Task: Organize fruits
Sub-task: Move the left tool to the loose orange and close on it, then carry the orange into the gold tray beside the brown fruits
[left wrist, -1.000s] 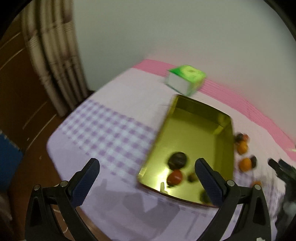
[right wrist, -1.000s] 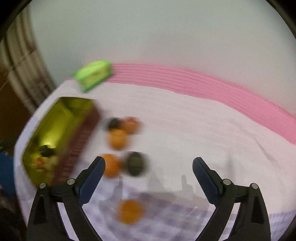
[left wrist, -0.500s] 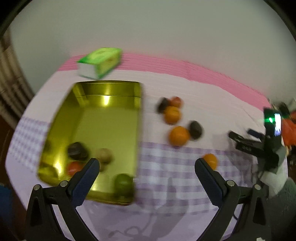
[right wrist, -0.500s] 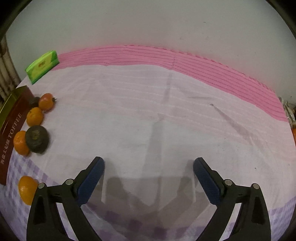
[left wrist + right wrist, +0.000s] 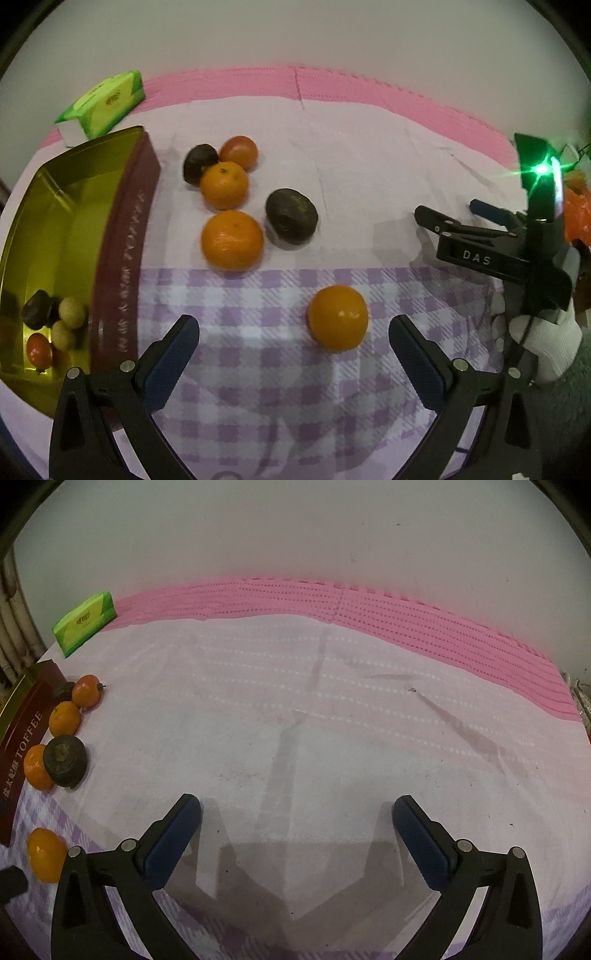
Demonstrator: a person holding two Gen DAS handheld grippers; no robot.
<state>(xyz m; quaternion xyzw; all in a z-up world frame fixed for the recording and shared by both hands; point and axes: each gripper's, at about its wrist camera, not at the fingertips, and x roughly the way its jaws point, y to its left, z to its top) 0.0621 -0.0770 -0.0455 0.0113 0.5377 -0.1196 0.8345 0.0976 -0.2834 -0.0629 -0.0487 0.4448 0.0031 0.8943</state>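
the gold tin (image 5: pixel 66 236) held four small fruits (image 5: pixel 55 325) at the desk's (image 5: pixel 332 738) left edge; both claws, left claw (image 5: pixel 293 345) and right claw (image 5: pixel 295 825), gaped empty.

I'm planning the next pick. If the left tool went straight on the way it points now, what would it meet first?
Probably the lone orange on the checked cloth: it lies just ahead of the open left tool, slightly right of centre between its fingers. Depth is unclear, so it might pass just above the fruit.
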